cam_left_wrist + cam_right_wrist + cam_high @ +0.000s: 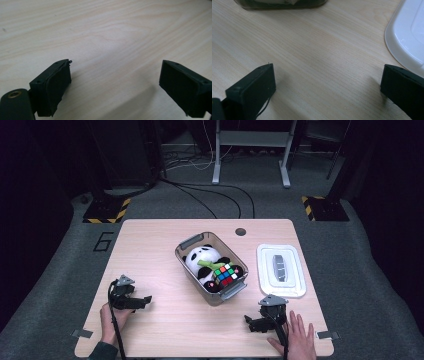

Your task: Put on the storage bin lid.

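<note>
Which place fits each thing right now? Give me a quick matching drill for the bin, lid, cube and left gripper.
Things:
1. clear bin
2. white lid
3. colour cube
4. left gripper

Places:
A. near the table's left front edge, jaws open
B. flat on the table, right of the bin
C. middle of the table
D. in the bin, on the panda toy

Pairs: 1-C, 2-B, 3-D, 4-A

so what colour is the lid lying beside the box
White, with a grey handle; the lid shows best in the high view.
</note>
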Motion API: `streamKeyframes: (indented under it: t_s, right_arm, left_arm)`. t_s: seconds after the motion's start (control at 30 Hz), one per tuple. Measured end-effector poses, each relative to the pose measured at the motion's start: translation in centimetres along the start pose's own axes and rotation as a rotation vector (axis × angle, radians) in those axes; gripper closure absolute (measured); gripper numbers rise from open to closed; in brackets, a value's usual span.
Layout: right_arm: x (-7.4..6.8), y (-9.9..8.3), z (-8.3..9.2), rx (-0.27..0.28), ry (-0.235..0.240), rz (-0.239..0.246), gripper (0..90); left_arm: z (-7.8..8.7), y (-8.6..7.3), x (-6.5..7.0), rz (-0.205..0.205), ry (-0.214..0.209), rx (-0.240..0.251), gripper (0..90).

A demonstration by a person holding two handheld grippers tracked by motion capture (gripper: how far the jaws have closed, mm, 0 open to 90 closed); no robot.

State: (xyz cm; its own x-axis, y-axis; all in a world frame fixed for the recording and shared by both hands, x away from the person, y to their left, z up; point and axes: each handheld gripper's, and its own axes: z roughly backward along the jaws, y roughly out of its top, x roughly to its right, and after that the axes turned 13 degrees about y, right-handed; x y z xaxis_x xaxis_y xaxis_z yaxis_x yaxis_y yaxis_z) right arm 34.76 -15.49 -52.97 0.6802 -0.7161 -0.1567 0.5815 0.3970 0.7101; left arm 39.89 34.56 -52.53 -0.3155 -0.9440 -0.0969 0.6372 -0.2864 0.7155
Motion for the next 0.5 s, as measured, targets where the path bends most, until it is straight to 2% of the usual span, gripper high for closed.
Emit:
streamKeyframes:
  t_s: [0.07,0.1,0.13,0.5]
  right_arm:
    - [0.0,0.01,0.0,0.0,0.0,0.0,0.0]
    - [0.0,0.01,0.0,0.0,0.0,0.0,0.0]
    - [0.0,0.01,0.0,0.0,0.0,0.0,0.0]
    - [0.01,0.0,0.0,-0.001,0.0,0.001,0.0]
  left_arm:
    - [-0.1,-0.52,0.21,-0.01,0.036,0.045,10.4]
    - [-0.1,-0.49,0.38,-0.021,0.049,0.039,10.8]
    - [-0.03,-0.49,0.31,-0.03,0.044,0.031,10.6]
    - [-0.06,-0.47,0.41,-0.025,0.045,0.033,10.8]
